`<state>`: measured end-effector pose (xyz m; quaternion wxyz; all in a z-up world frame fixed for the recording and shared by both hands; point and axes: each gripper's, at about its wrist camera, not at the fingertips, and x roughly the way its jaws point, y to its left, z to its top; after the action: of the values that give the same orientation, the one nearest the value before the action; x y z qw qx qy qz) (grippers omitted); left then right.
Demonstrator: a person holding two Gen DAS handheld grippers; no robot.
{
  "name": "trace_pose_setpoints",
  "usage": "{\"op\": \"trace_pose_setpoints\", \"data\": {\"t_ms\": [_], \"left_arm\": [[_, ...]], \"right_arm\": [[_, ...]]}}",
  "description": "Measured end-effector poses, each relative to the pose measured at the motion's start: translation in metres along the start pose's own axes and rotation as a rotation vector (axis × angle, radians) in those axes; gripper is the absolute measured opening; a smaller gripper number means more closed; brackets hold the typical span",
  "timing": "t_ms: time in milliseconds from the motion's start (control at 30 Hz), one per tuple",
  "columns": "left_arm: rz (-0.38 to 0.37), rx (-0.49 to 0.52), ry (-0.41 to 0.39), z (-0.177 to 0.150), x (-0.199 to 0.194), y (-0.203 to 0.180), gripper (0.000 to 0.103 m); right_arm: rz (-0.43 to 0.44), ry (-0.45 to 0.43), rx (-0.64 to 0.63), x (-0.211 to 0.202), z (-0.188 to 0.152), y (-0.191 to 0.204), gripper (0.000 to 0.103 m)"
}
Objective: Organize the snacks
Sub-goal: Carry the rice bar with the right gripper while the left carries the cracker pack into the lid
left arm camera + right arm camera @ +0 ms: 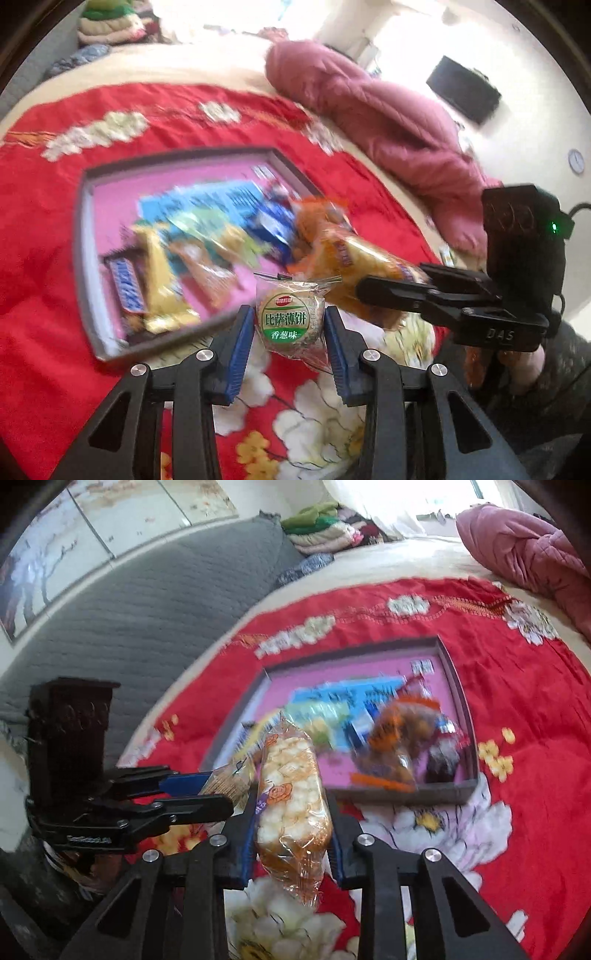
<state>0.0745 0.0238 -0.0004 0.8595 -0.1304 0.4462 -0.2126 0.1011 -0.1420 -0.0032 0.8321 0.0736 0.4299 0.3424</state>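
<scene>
You had a snack in each gripper at this point. The left gripper (289,325) had its fingers (242,343) closed narrowly on a small round cracker packet (286,317) with a green label, held clear above the red flowered bedspread (44,258). The right gripper (291,812) had its fingers (341,834) pinched on a longer clear bag of pale crackers (291,797), which stuck up and away from the fingers, its tail hanging below them. Both packets hung just on the near side of the grey tray (83,236) with the pink floor, which lay on the bed a little farther off. The tray already held a good many snacks: a chocolate bar (127,284) and a yellow packet (159,280) at its near left, blue packets (207,206) in the middle, an orange bag (399,746) at the right. Motion blur hid the finer detail. As far as the views showed, most of the sorting looked done; these two packets had not yet gone into the tray, and I saw no other loose snacks on the bedspread.
</scene>
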Motion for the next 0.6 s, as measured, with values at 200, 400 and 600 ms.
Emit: {"op": "trace_pose_setpoints", "data": {"t_ms": [200, 400, 600], "left_arm": [[0.133, -0.054, -0.053, 0.012, -0.006, 0.031, 0.040], [0.228, -0.074, -0.073, 0.017, -0.003, 0.049, 0.040], [0.284, -0.094, -0.073, 0.019, 0.003, 0.059, 0.040]], "right_arm": [[-0.037, -0.025, 0.037, 0.019, 0.024, -0.003, 0.031], [-0.086, -0.046, 0.080, 0.043, 0.037, -0.009, 0.031], [-0.124, -0.069, 0.105, 0.057, 0.046, -0.015, 0.031]]}}
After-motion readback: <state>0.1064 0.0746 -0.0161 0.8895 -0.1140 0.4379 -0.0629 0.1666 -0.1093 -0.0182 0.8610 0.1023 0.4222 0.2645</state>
